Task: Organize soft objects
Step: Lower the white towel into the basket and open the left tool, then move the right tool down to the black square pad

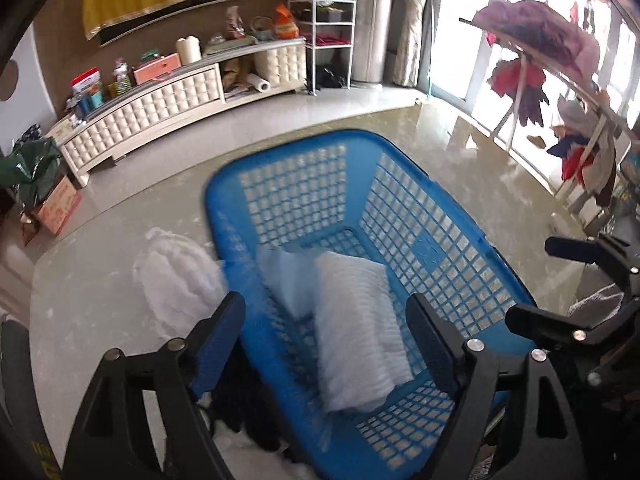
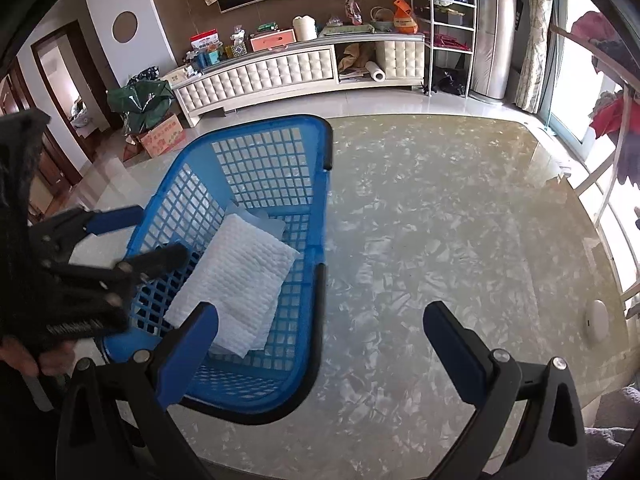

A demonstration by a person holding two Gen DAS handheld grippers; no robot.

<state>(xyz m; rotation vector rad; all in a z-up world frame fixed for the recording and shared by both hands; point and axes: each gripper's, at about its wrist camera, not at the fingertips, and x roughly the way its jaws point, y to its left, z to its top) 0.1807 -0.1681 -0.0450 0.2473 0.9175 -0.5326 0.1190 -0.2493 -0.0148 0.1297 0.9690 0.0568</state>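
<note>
The folded white cloth (image 2: 236, 276) lies flat inside the blue basket (image 2: 320, 304) on the table (image 2: 440, 220), folded so it stacks compactly. The left gripper (image 1: 326, 344) hovers over the basket, fingers released and empty. The right gripper (image 2: 320, 344) hangs beside the basket, fingers likewise spread, holding nothing.

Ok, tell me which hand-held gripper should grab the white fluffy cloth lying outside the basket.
Left. The left hand-held gripper is open with the white fluffy cloth just ahead, left of the blue basket. The right hand-held gripper faces bare tabletop across the basket.
</note>
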